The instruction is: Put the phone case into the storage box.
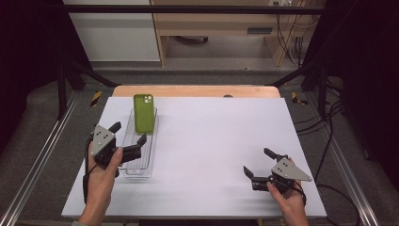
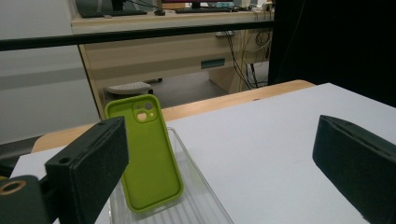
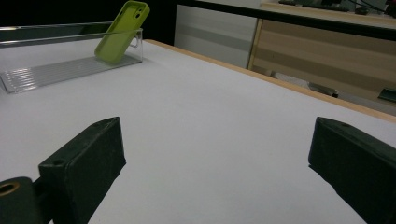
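While leaning upright in the far end of the clear tray [image 1: 129,165], green phone case [image 1: 143,113]; left gripper [image 1: 128,133] beside tray, right gripper [image 1: 258,165] well apart, both jaws open.

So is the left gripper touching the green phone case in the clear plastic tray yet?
Apart. The left gripper view shows the left gripper with jaws wide open and the green phone case standing beyond them, leaning in the clear plastic tray, with neither jaw on it.
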Action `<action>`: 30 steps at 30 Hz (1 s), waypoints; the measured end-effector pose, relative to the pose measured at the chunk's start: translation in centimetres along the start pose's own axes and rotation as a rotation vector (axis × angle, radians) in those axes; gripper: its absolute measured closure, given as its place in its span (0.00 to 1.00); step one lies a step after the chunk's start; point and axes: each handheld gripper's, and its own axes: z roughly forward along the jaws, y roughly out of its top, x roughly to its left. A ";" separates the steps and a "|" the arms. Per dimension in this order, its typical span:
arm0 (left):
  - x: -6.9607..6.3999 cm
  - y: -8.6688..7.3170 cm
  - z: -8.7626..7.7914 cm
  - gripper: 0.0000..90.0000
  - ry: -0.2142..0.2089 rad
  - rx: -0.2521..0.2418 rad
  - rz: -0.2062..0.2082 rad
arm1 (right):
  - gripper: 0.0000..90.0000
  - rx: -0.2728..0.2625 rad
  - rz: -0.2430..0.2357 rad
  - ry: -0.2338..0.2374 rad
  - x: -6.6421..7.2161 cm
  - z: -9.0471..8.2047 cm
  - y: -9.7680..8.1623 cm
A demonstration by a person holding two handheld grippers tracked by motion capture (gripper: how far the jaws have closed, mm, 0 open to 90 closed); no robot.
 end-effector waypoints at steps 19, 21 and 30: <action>1.5 -1.1 -2.8 0.03 -0.001 -0.039 -0.012 | 0.04 0.009 -0.001 0.002 0.1 0.1 -0.1; 1.6 -1.3 -3.1 0.03 -0.010 -0.045 -0.007 | 0.04 0.009 -0.001 0.002 0.1 0.1 -0.1; 1.7 -2.0 -3.8 0.03 -0.037 -0.066 0.006 | 0.04 0.013 0.001 0.001 0.1 0.1 -0.1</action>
